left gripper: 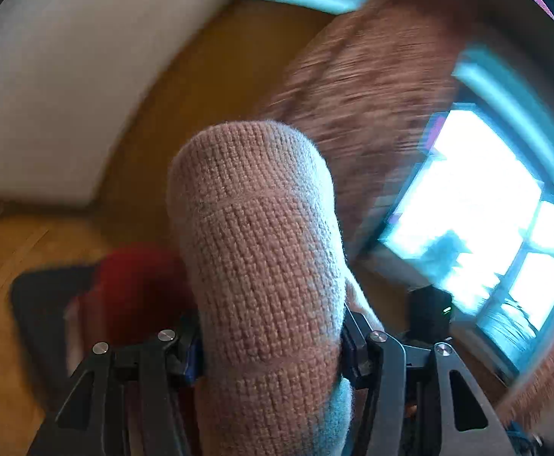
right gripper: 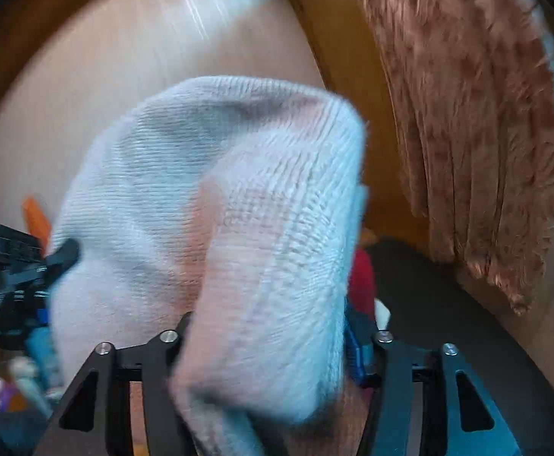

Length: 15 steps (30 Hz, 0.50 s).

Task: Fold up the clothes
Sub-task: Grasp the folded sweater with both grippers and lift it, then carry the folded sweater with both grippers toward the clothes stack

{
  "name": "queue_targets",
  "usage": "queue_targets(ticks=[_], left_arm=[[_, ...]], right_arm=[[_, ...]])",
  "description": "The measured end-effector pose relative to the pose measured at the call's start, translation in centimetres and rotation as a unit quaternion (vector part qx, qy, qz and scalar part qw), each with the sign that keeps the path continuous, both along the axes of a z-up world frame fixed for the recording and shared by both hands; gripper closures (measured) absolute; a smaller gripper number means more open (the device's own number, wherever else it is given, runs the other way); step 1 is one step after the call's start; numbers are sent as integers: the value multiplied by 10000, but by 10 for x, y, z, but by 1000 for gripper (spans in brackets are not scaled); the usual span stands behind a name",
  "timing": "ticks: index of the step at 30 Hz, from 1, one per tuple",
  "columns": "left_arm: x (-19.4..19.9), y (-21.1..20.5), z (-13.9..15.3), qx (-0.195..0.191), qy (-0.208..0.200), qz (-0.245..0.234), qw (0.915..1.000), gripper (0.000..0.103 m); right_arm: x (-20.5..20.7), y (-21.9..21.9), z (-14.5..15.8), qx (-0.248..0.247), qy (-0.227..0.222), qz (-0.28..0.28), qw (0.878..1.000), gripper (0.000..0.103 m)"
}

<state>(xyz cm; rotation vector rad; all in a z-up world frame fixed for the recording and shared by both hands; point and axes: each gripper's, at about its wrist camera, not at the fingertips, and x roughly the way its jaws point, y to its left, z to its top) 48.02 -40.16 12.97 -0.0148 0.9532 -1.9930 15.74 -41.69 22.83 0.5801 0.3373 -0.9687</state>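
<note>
Both grippers up in the air, each clamped on a bunch of the same pale knit garment.

Closest in, the left gripper [left gripper: 271, 345] has its fingers [left gripper: 354, 336] pressed against a thick roll of the pinkish-white knit garment [left gripper: 258, 235], which stands up between them and fills the middle of its view. The right gripper [right gripper: 269, 338] holds another fold of the knit garment [right gripper: 216, 205], bulging up and draped over to the left, and there at the left edge the other gripper peeks out from under the cloth. Just behind, low down, something red [left gripper: 136, 285] lies on a dark mat [left gripper: 41, 304]. Further back it's all blur: a brown patterned curtain [right gripper: 466, 121] hanging on the right, a bright window [left gripper: 478, 209] beside it, and a pale wall [left gripper: 49, 95] beyond.
</note>
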Motion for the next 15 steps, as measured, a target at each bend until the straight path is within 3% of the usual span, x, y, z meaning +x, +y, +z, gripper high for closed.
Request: queue_targets(ticks=[1,2,3,5,6,10,15], left_arm=[[8,-13,-23,264,26,124,9996,45],[17,-26,-47,511,74,239,9984,44],[24,-31,-59,613,218,292,9975,42],[29,-30,-58,561,377,285,9973,40],[28,-29,-53,504,304,298,9978,39],[23,-32,-39,388,-35,216,9990,33],[19,-21,-29,244,-299,224,9990,30]], right_arm=[[13,-23,-24,375,240,-66,9990,46],[25,-44,-48,722,440,-130,9963,38],[29,-54,-66,849,307,-174,9958,30],[20,-64,-84,842,-618,-160,9944,27],[20,-65,-85,815,-819,-143,9932,25],[26,-60,-68,525,-579,-190,9968,21],[-3,-46,-46,137,-320,-440,9984,16]])
